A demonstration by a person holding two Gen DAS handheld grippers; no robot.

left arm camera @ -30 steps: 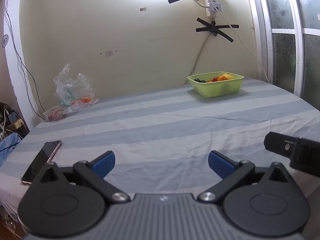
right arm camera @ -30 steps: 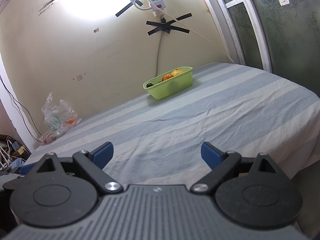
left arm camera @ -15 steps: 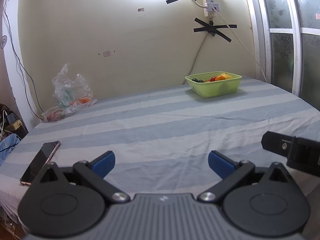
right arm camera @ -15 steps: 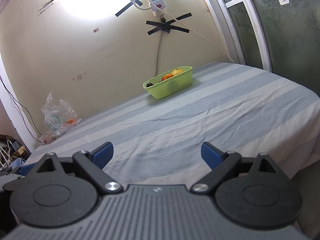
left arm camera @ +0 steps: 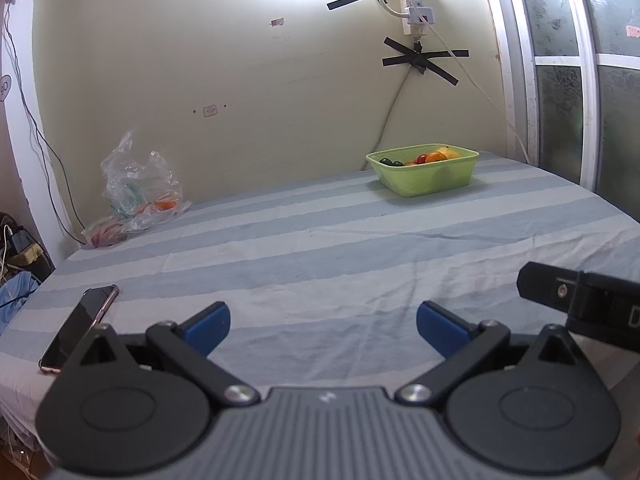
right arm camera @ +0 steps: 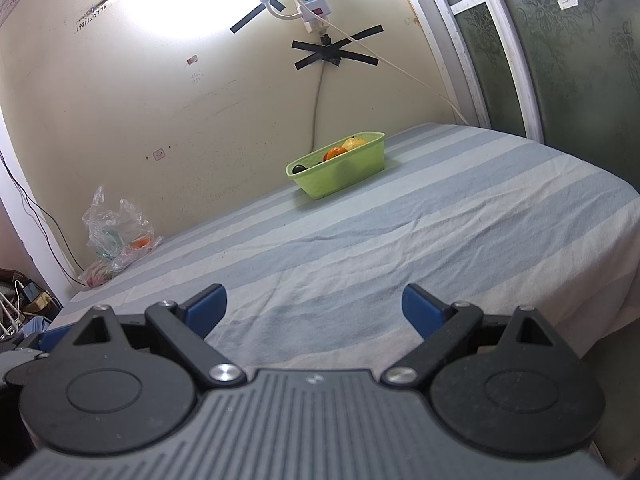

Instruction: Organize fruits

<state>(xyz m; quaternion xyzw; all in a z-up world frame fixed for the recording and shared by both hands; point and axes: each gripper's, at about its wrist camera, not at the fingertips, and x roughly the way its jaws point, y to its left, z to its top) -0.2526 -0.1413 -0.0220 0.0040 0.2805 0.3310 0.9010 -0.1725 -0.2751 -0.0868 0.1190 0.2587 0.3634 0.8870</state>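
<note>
A bed or table covered with a blue-and-white striped sheet [left arm camera: 320,240] fills both views and is bare across its whole middle. At its far edge near the wall stands a light green plastic tub [left arm camera: 424,174], and the fruits [left arm camera: 434,157] lie inside it: an orange one, a yellow one, a small red one and a couple of dark green ones, showing only above the rim, so their exact number and arrangement cannot be told. At the far left corner a crumpled clear plastic bag [left arm camera: 136,188] holds something orange and some reddish pieces, possibly more fruit, though the wrinkled film blurs them. A phone [left arm camera: 78,328] lies face up at the near left edge. The left gripper [left arm camera: 322,326] and the right gripper [right arm camera: 314,306] both hang low over the near edge with their blue pads spread wide and nothing between them, well apart from tub and bag alike. As to the step, this scene fits two readings: fruits gathered in the tub with the grippers drawn back, or a pause ahead of sorting what the bag or tub holds; the pictures do not settle which. Any reach from here would have to cross the whole sheet, and round, smooth fruits packed in a deep tub would call for a steep approach from above and a gentle squeeze.
</note>
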